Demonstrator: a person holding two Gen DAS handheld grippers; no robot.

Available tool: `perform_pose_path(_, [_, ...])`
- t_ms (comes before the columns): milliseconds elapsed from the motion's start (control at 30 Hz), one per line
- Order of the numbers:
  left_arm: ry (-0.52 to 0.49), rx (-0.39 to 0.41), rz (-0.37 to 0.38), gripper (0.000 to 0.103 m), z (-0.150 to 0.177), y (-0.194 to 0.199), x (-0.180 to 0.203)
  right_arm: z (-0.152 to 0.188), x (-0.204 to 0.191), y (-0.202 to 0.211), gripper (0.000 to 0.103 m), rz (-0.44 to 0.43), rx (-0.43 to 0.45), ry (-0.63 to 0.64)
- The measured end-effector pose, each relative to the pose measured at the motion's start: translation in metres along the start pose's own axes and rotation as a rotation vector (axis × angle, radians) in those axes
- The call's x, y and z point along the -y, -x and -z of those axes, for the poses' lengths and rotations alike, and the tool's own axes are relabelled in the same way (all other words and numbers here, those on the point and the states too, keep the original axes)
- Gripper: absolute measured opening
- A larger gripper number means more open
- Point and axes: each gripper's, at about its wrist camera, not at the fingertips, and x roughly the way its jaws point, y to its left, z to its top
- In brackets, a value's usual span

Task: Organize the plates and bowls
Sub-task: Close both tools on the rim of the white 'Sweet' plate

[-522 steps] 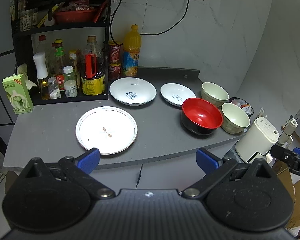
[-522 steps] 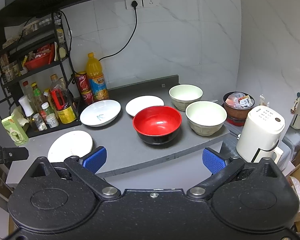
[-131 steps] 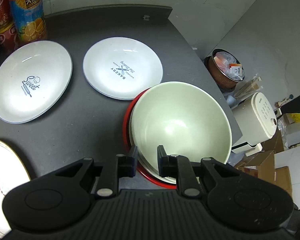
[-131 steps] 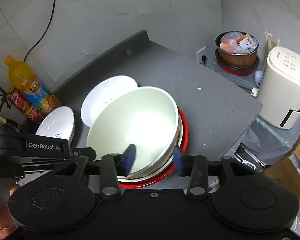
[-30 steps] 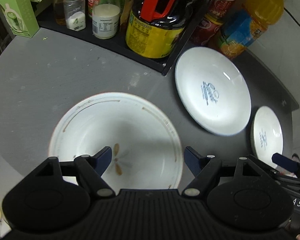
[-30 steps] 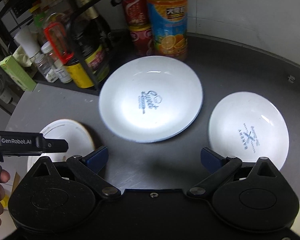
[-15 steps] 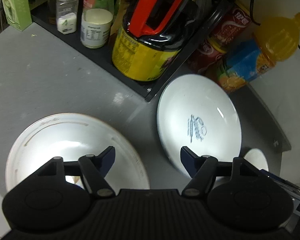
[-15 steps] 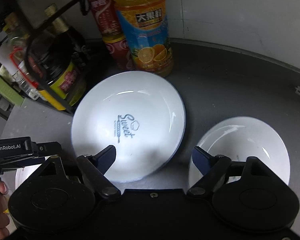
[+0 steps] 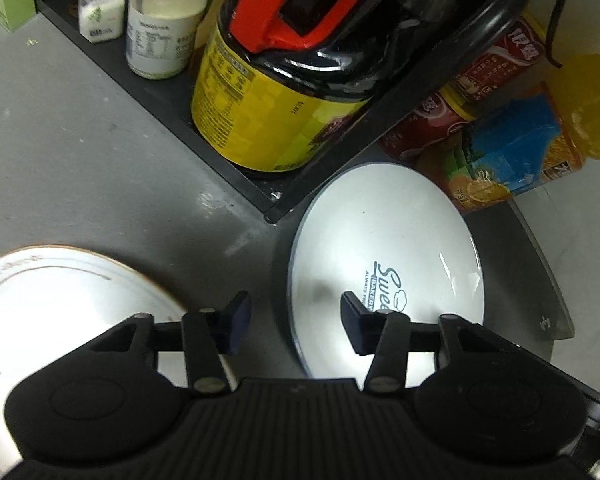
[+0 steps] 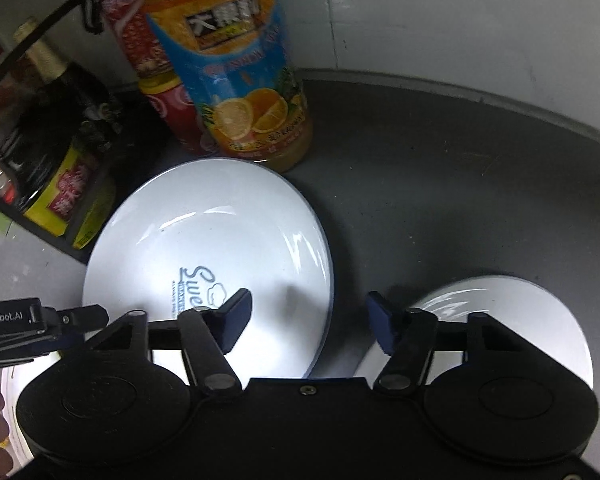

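**Listener:** Where is the plate you're after?

**Operator:** The "Sweet" plate [image 9: 384, 248] lies flat on the grey counter [image 9: 80, 152]. A dark rack [image 9: 236, 176] of bottles stands at its back left and an orange juice bottle [image 10: 236, 64] just behind it. A gold-rimmed plate [image 9: 60, 292] sits to its left, apart from it. A smaller white plate [image 10: 512, 312] sits to its right, also apart.

**Listener:** And your two claws?

**Operator:** My left gripper [image 9: 292, 322] straddles the plate's left rim and my right gripper [image 10: 310, 322] straddles its right rim. Both point steeply down. Both sets of jaws are about half wide and closing. On each, one finger is over the plate and the other over bare counter. I judge that neither pad is pressing the rim yet, so nothing is held.

**Listener:** How would you grip it well?

**Operator:** I'd lower each outer finger until it reaches under the lip before the jaws close fully. I'd keep both sides even so the plate lifts level. I'd watch the juice bottle behind, since a tilted plate could knock it. Glazed rims tend to be slippery, so I'd squeeze firmly.
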Motion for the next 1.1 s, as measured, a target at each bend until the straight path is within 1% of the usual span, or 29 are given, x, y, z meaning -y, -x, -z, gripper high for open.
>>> perform_pose_path(67, [0.001,-0.006,-0.002,0.042,-0.002,-0.007,0.002,-0.002,0.004,-0.006,0.053,0.0,-0.007,-0.017])
perform_pose_path(200, [-0.004,-0.005,0.006,0.04,-0.004,-0.017,0.007,-0.005,0.01,-0.015,0.049,-0.008,-0.007,-0.041])
perform_pose_path(233, [-0.004,-0.01,0.002,0.039,-0.004,-0.02,0.008,-0.006,0.012,-0.018,0.046,-0.007,-0.011,-0.048])
perform_pose_path(300, [-0.001,-0.015,-0.002,0.035,-0.004,-0.026,0.01,-0.007,0.015,-0.024,0.043,-0.01,-0.02,-0.065])
perform_pose_path(400, [-0.004,-0.023,-0.02,0.03,-0.003,-0.034,0.012,-0.007,0.021,-0.031,0.038,-0.042,-0.034,-0.114])
perform_pose_path(433, [0.001,-0.025,-0.016,0.027,-0.002,-0.036,0.012,-0.007,0.021,-0.031,0.037,-0.04,-0.024,-0.112])
perform_pose_path(500, [0.014,-0.018,-0.019,0.026,-0.003,-0.036,0.011,-0.006,0.019,-0.032,0.035,-0.033,-0.017,-0.094])
perform_pose_path(533, [0.019,-0.019,-0.02,0.026,-0.003,-0.037,0.011,-0.005,0.018,-0.031,0.03,-0.034,-0.016,-0.092])
perform_pose_path(600, [0.034,-0.019,-0.019,0.022,-0.004,-0.037,0.009,-0.005,0.019,-0.031,0.021,-0.072,-0.029,-0.116])
perform_pose_path(700, [0.07,-0.032,-0.016,0.013,-0.006,-0.035,0.0,-0.005,0.017,-0.027,0.018,-0.05,-0.029,-0.118])
perform_pose_path(800, [0.088,-0.04,0.008,0.01,-0.005,-0.032,-0.007,-0.002,0.017,-0.021,0.014,-0.052,-0.021,-0.128])
perform_pose_path(933, [0.083,-0.041,0.014,0.008,-0.006,-0.026,-0.01,0.006,0.02,-0.007,0.009,-0.07,-0.002,-0.146])
perform_pose_path(1100, [0.062,-0.026,0.007,0.007,-0.01,-0.015,-0.009,0.018,0.023,0.012,0.007,-0.112,0.032,-0.202])
